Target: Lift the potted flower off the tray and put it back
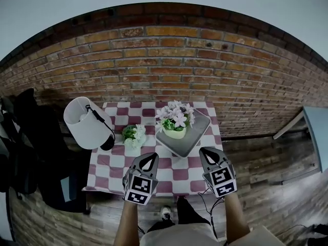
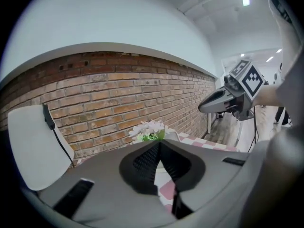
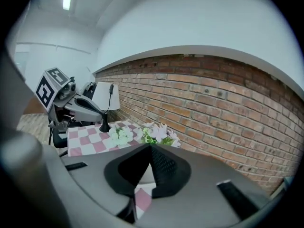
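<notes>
Now, step in hand: no grasp is made at this moment; the pot is either not yet taken up or already set back, and which of the two cannot be told.
Task's thing: the potted flower point(image 1: 177, 122) is seen upright on the grey tray point(image 1: 190, 143), a little right of the centre of the head view, its pale pot resting on the tray surface.
Tray: it is laid cornerwise on the checked table point(image 1: 169, 172), near the brick wall point(image 1: 164, 60).
Left gripper: the left gripper point(image 1: 152, 156) is held at the lower centre of the head view, over the near part of the table; its jaws are pressed together with nothing between them, and it is kept apart from the tray.
Right gripper: the right gripper point(image 1: 205, 150) is held just beside the near right corner of the tray; its jaws are likewise closed and empty, and the pot is not touched.
Other things: a white lamp point(image 1: 87, 122) is seen at the left, and a small plant point(image 1: 134, 134) between the lamp and the tray.
Next move, as a judgement: if the lift is still to be done, the jaws must first be opened, then brought to both sides of the pot below the blossoms, so that the petals are not crushed.
Caution: the pot should be raised straight, so the tray is not dragged along.
</notes>
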The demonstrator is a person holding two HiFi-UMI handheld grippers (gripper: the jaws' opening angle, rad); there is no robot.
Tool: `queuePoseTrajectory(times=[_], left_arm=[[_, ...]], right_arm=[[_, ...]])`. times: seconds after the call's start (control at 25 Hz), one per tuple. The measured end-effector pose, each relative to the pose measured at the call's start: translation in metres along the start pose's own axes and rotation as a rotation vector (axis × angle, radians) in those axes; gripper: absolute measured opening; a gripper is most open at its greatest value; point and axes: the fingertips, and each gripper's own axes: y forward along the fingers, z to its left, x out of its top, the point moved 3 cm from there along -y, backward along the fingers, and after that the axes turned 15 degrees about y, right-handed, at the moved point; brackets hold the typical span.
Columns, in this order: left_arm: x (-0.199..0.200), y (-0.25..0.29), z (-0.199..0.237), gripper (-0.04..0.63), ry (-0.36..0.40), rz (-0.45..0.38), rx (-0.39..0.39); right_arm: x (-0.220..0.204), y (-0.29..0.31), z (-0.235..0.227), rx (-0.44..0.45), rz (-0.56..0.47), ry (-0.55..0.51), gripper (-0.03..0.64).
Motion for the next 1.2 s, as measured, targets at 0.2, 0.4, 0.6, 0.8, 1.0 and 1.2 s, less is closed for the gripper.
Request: queuePoseTrajectory(times=[0.2, 0.4, 0.6, 0.8, 1.0, 1.2], left_arm=[[0.018, -0.032, -0.006, 0.023, 0.008, -0.038, 0.018], [0.036, -0.057, -0.008, 0.021, 0.032, -0.072, 0.034], [0.053, -0.08, -0.015, 0.021, 0.067, -0.109, 0.034], [0.061, -0.094, -0.022, 0.021, 0.09, -0.116, 0.027], [0.061, -0.099, -0.029, 0.021, 0.095, -0.116, 0.019], [0.062, -0.103, -0.032, 0.021, 0.093, -0.115, 0.018]], right_arm=[[0.013, -0.034, 0.024, 0.011, -0.028, -0.059, 0.023], [0.018, -0.062, 0.04, -0.013, -0.029, -0.105, 0.021], [0.025, -0.09, 0.053, -0.004, -0.077, -0.054, 0.02], [0.024, -0.106, 0.059, -0.006, -0.09, -0.042, 0.02], [0.024, -0.116, 0.062, -0.011, -0.103, -0.039, 0.02], [0.021, -0.121, 0.062, -0.014, -0.105, -0.032, 0.02]])
